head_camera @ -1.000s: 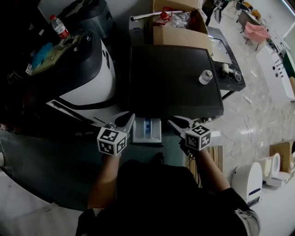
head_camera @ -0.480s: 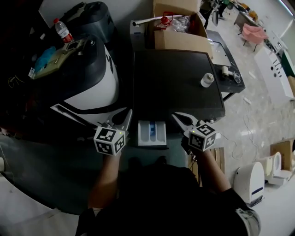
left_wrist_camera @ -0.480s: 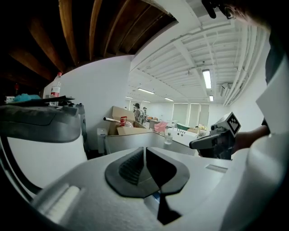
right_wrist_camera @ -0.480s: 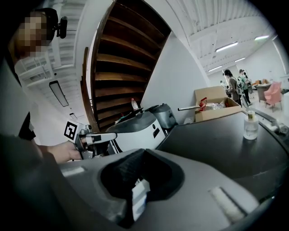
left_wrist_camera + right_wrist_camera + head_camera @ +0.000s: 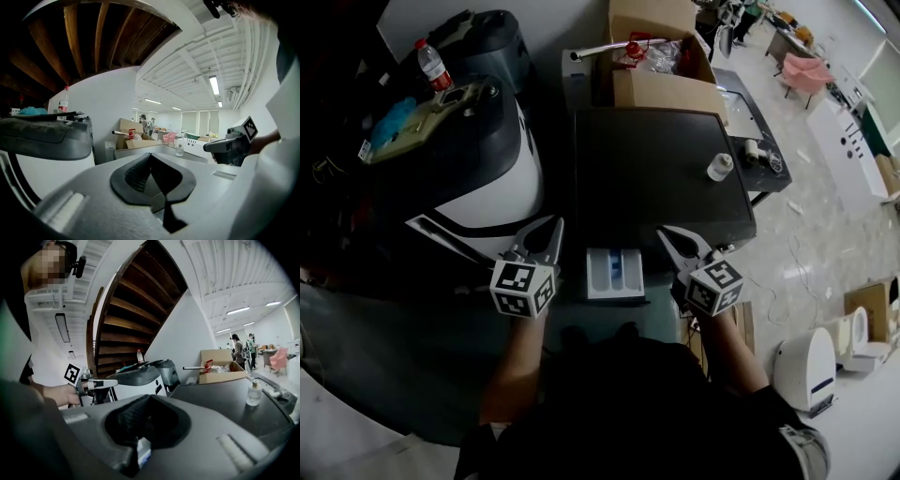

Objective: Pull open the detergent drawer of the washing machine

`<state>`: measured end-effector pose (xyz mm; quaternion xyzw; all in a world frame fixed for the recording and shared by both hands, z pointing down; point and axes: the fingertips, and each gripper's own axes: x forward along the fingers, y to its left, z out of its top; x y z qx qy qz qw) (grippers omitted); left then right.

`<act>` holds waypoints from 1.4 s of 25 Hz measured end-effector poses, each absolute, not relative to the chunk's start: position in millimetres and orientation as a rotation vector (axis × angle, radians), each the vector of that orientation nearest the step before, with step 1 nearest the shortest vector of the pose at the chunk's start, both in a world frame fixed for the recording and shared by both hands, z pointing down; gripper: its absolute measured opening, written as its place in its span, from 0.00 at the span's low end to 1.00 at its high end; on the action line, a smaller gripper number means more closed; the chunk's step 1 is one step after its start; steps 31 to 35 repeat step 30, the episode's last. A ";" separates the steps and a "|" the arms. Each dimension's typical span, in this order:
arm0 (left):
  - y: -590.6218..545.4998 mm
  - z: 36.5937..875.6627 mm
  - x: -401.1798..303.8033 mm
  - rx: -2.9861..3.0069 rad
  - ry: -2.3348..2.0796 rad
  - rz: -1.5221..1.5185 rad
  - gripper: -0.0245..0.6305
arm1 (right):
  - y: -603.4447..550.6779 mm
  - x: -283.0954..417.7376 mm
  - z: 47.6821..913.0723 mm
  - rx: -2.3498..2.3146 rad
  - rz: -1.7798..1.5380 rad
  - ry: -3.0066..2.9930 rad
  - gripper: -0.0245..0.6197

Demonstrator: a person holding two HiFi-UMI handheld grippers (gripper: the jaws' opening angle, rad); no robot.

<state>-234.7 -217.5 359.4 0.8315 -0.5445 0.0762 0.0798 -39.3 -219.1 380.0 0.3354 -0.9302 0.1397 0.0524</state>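
The washing machine point(image 5: 656, 169) has a dark flat top, and its white detergent drawer point(image 5: 615, 274) with a blue insert stands pulled out at the front edge. My left gripper point(image 5: 551, 228) hovers just left of the drawer, shut and holding nothing. My right gripper point(image 5: 667, 236) hovers just right of it, also shut and holding nothing. Neither touches the drawer. In the left gripper view the dark pads point(image 5: 136, 176) meet, and the right gripper point(image 5: 229, 146) shows across from them. The right gripper view shows the left gripper point(image 5: 96, 384) and the washer's top point(image 5: 220, 399).
A small clear bottle point(image 5: 719, 167) stands on the washer's right rear. An open cardboard box point(image 5: 661, 80) sits behind the washer. A large grey and white machine point(image 5: 459, 159) stands close on the left, with a water bottle point(image 5: 432, 64) on it.
The jaws of both grippers have closed, and both grippers have lifted a little beside the drawer. The drawer stays pulled out.
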 end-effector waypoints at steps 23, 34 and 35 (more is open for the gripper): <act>-234.0 365.5 -228.8 2.499 -1.587 0.279 0.05 | -230.3 -54.4 373.4 1.015 0.399 -2.845 0.04; -239.8 368.8 -223.0 2.504 -1.570 0.301 0.05 | -236.2 -49.0 378.5 1.021 0.426 -2.835 0.04; -239.8 368.8 -223.0 2.504 -1.570 0.301 0.05 | -236.2 -49.0 378.5 1.021 0.426 -2.835 0.04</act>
